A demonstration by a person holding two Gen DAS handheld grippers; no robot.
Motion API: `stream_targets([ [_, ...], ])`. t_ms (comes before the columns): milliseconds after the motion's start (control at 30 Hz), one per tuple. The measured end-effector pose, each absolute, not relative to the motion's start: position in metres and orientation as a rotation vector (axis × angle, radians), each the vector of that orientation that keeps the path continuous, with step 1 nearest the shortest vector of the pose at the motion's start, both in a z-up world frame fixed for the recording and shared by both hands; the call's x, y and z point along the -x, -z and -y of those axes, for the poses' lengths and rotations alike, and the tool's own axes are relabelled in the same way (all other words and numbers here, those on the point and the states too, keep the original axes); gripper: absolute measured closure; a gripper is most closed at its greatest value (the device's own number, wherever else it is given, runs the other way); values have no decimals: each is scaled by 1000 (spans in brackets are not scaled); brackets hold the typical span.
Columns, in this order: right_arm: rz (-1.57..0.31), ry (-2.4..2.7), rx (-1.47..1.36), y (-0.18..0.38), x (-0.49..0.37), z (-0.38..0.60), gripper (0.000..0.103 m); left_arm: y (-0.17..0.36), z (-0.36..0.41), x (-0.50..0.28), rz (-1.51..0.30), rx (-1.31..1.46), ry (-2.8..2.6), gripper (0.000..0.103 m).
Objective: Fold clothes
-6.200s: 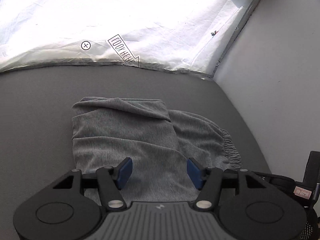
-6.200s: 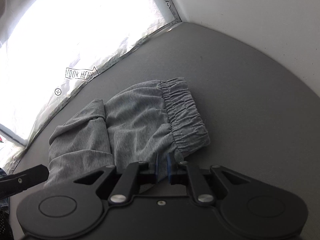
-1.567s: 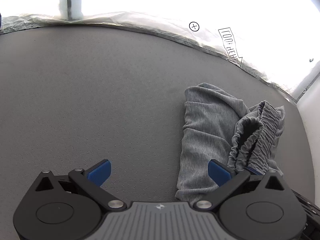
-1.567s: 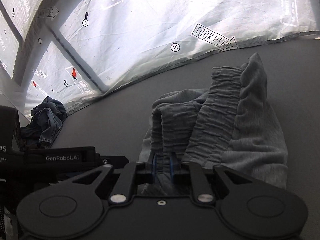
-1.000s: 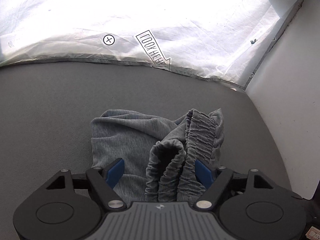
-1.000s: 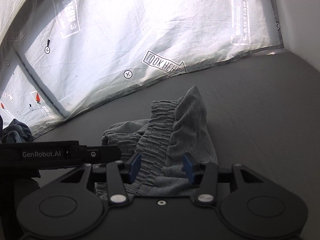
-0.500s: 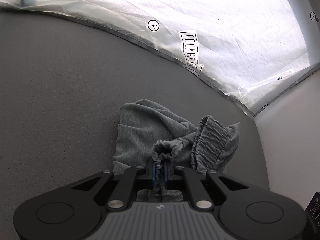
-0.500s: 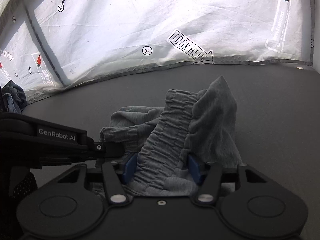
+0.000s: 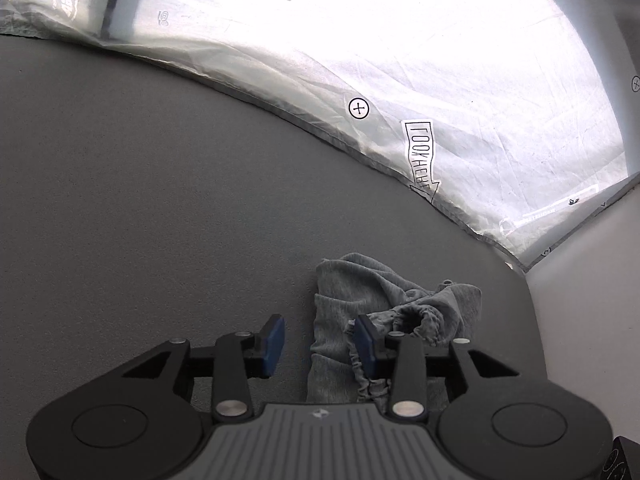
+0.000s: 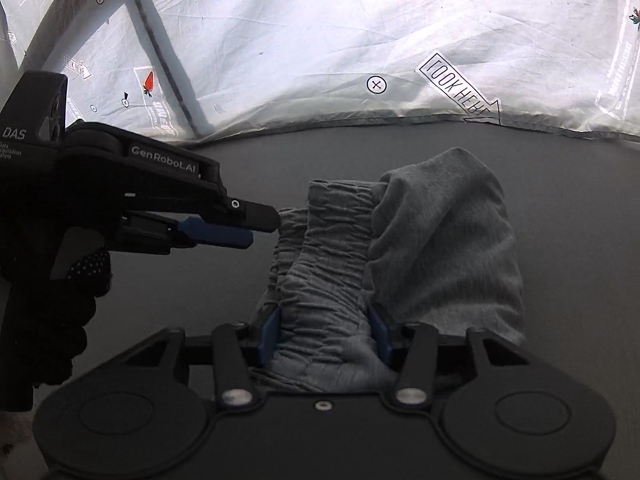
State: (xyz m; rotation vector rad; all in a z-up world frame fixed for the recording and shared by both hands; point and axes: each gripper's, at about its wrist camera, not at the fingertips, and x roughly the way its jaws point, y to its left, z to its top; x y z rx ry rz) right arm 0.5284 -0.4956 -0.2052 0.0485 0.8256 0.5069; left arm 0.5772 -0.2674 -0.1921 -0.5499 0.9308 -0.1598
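Note:
Grey shorts [image 9: 384, 300] with a gathered elastic waistband lie bunched on the dark grey table [image 9: 160, 220]. In the left wrist view my left gripper [image 9: 320, 340] is open, its right pad at the waistband, its left pad over bare table. In the right wrist view the shorts [image 10: 440, 240] stand crumpled, the waistband [image 10: 332, 248] running between the blue pads of my open right gripper [image 10: 324, 334]. The left gripper [image 10: 224, 228] shows there from the side, its tip touching the waistband's left edge.
A bright white printed sheet [image 9: 440, 80] hangs along the table's far edge, also in the right wrist view [image 10: 360, 32]. A white wall [image 9: 592, 280] bounds the table on the right. Bare table surface stretches left of the shorts.
My left gripper was shut on the waistband half a second ago and has now opened and let it go. My right gripper stays open around the waistband. The shorts remain bunched.

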Motion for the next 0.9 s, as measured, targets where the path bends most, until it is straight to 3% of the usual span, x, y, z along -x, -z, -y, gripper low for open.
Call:
stream_targets([
  [100,-813,-543,-4,197,-523,489,38,191,262,-568,-921,570,152,42],
  [200,-779,-587,61,183,-514,488,33,186,273,-564,-930,524,161,28],
  [467,-735,-565,-43,154,-498,545,28,174,310,-569,-917,453,241,16],
  [567,-756,-422,-110,157,-507,575,28,174,320,-571,-898,436,276,5],
  [767,-921,-256,-359,196,-537,623,28,208,338,-575,-990,325,222,4],
  [900,-937,-288,-415,211,-543,621,28,228,332,-572,-1020,421,248,3],
])
